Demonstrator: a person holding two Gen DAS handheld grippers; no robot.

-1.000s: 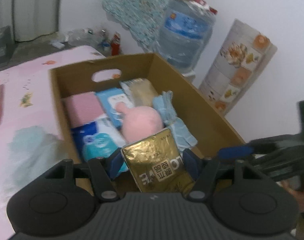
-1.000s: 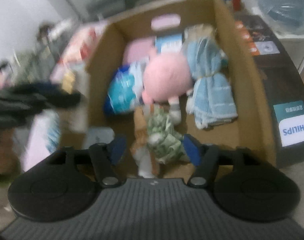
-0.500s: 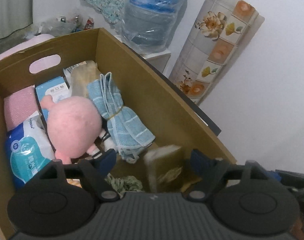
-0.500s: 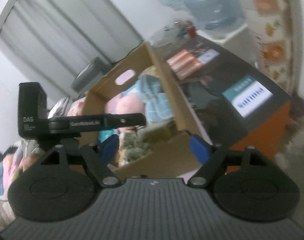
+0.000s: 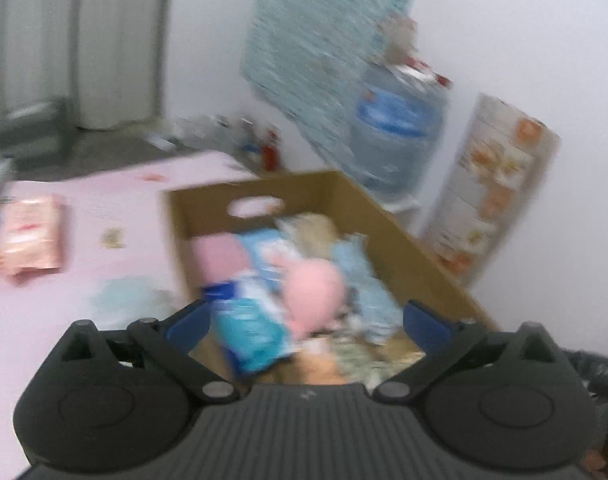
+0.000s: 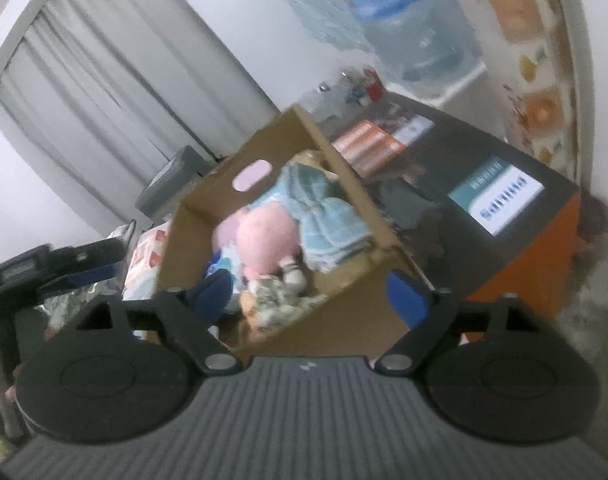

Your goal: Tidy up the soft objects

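A brown cardboard box (image 5: 400, 240) holds soft things: a pink plush toy (image 5: 316, 292), a blue towel bundle (image 5: 368, 284), a blue wipes pack (image 5: 252, 324) and a pink cloth (image 5: 220, 256). My left gripper (image 5: 304, 320) is open and empty above the box's near end. My right gripper (image 6: 310, 296) is open and empty, back from the box (image 6: 364, 312). The plush (image 6: 264, 240), the towel (image 6: 324, 216) and a green patterned cloth (image 6: 276, 304) show in the right wrist view. The left gripper (image 6: 64, 276) shows at the left there.
The box stands on a pink surface (image 5: 64, 320) with a pink packet (image 5: 28, 236) and a pale teal cloth (image 5: 124, 300). A water jug (image 5: 396, 136) and a flowered roll (image 5: 492, 204) stand behind. A dark Philips carton (image 6: 484, 208) lies beside the box.
The gold packet left my left gripper and now lies in the box; the left gripper opened and drew back. The right gripper let go of the green cloth and pulled away.
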